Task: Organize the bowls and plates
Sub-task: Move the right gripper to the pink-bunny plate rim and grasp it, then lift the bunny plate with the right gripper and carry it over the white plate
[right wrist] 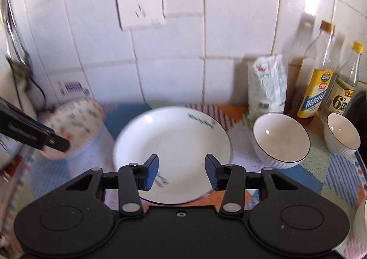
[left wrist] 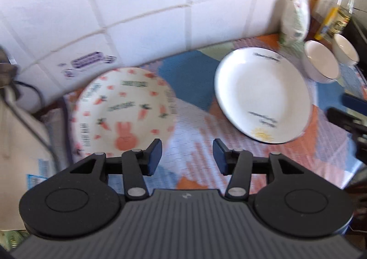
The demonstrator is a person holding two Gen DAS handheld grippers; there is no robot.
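Left gripper [left wrist: 187, 157]: jaws apart, empty, above the cloth [left wrist: 190, 117].
Right gripper [right wrist: 182, 172]: jaws apart, empty, over the white plate [right wrist: 176, 144].
Rabbit plate [left wrist: 121, 112]: far left.
Bowls [right wrist: 281, 139]: right; seemingly unstacked, awaiting sorting.

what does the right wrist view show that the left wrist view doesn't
Only the right wrist view shows the white wall socket and the right gripper, open over the plate.

Only the left wrist view shows the open left gripper from behind.

Both show the white sun-print plate, the rabbit-and-carrot patterned dish, two white dark-rimmed bowls, and the bottles.
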